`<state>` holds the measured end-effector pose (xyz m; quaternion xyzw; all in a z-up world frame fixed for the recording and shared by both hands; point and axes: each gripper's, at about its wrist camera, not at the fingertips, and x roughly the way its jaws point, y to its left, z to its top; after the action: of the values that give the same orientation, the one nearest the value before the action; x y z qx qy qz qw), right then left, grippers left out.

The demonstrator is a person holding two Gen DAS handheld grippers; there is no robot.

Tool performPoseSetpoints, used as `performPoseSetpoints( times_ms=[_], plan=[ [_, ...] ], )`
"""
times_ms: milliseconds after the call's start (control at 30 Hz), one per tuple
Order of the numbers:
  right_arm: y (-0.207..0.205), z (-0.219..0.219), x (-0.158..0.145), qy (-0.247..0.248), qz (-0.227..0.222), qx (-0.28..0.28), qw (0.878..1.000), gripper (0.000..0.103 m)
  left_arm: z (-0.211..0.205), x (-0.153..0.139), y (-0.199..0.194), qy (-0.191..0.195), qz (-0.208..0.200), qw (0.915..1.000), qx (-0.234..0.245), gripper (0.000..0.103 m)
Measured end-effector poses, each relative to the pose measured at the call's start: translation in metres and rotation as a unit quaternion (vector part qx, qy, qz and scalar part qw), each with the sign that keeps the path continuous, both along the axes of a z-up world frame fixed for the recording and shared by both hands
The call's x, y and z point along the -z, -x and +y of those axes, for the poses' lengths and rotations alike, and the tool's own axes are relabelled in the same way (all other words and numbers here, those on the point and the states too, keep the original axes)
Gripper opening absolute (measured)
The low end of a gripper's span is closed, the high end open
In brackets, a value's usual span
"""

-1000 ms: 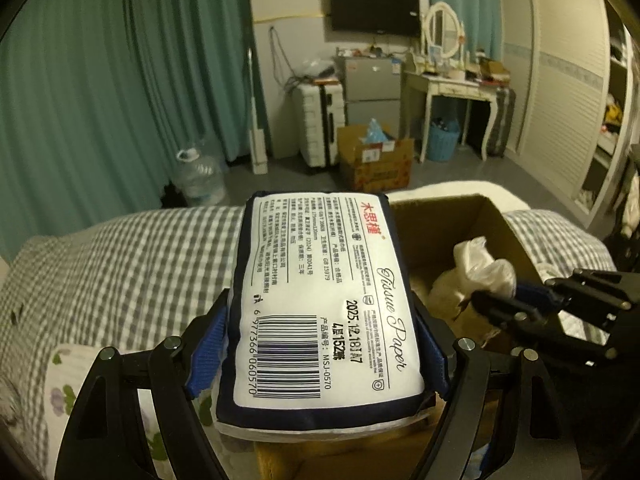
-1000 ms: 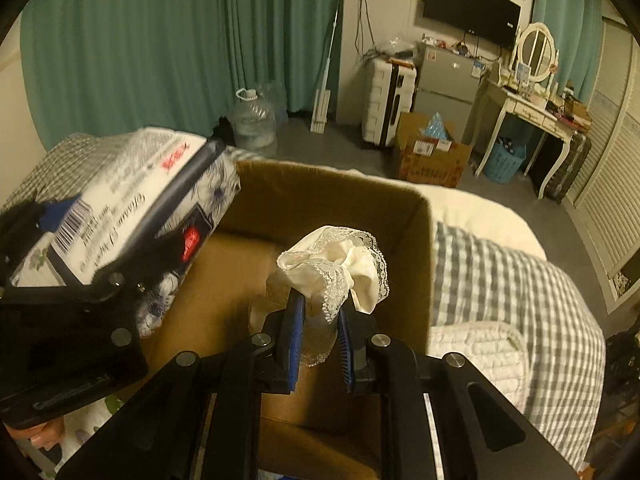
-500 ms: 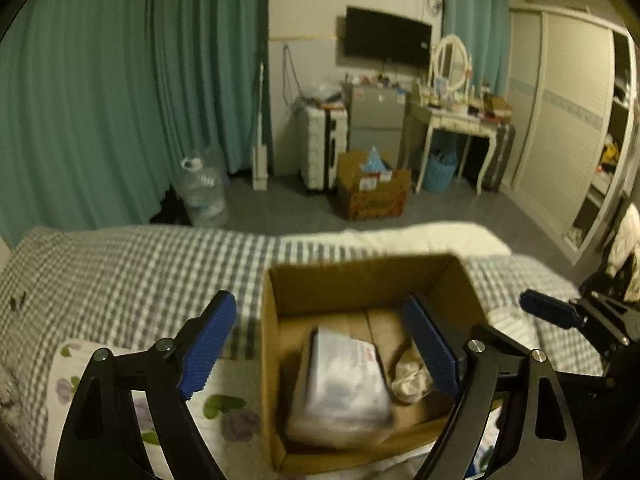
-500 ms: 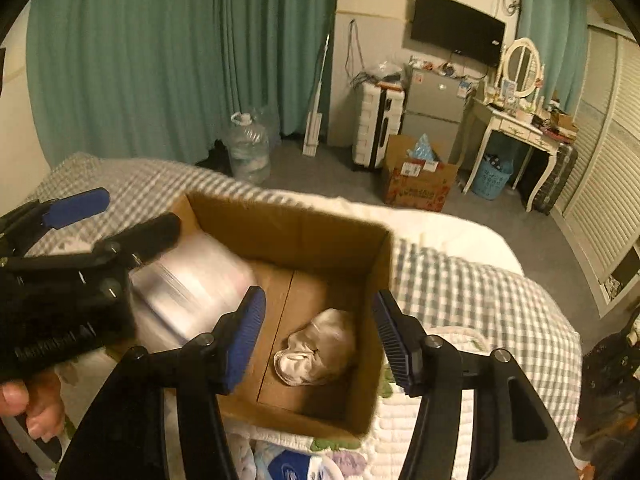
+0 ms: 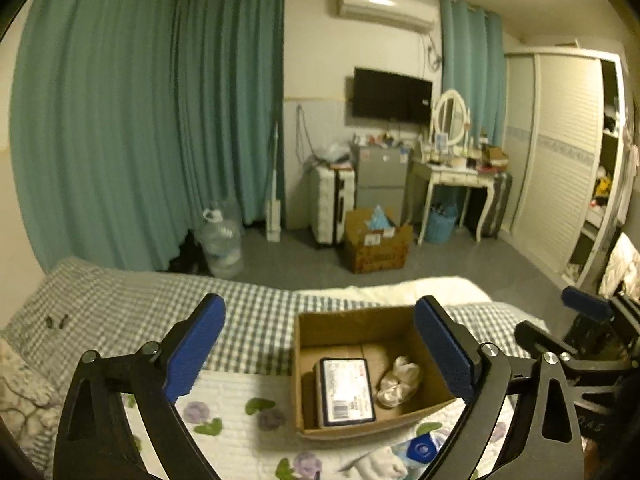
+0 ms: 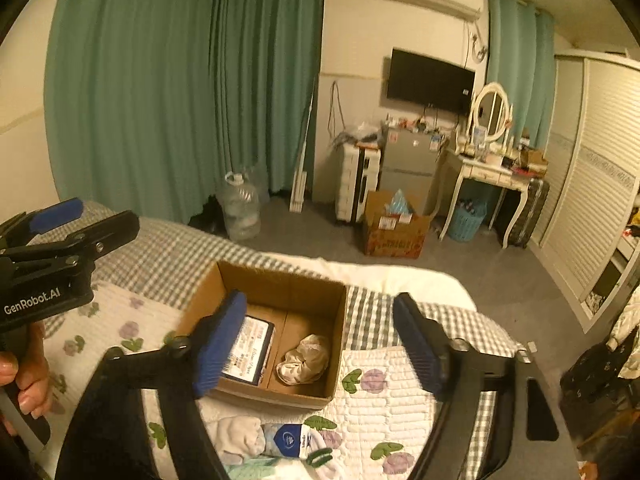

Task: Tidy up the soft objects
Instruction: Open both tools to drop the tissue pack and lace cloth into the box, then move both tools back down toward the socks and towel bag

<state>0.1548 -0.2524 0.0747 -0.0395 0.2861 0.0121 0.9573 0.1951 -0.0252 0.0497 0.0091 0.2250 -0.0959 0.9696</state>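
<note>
Both grippers, left gripper (image 5: 320,350) and right gripper (image 6: 320,346), hover released above the box (image 5: 362,426); tissue pack (image 5: 346,392) and probably lace cloth (image 5: 400,380) lie inside, apart.

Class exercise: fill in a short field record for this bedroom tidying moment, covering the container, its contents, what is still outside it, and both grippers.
container: cardboard box, open, on the bed quilt
contents: tissue paper pack lying flat on its left side, cream lace cloth bunched beside it
outside: sock and blue-labelled packet on the quilt in front of the box
left gripper: open, empty
right gripper: open, empty

Dim yellowish light, fisheye-warped edges
</note>
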Motion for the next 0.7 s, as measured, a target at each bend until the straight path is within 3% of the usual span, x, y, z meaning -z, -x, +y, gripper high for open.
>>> performPoseSetpoints(
  times_ms=[233,700],
  plan=[
    [0.06,0.008,-0.033,0.014,-0.029,-0.002,0.999,0.091,0.018,-0.021,0.057,-0.005,-0.033,0.9994,-0.01,0.097],
    [0.148,0.017,-0.046,0.028,-0.045,-0.005,0.999,0.093,0.039,-0.023,0.116,0.002,-0.057,0.9982,-0.016,0.097]
  ],
)
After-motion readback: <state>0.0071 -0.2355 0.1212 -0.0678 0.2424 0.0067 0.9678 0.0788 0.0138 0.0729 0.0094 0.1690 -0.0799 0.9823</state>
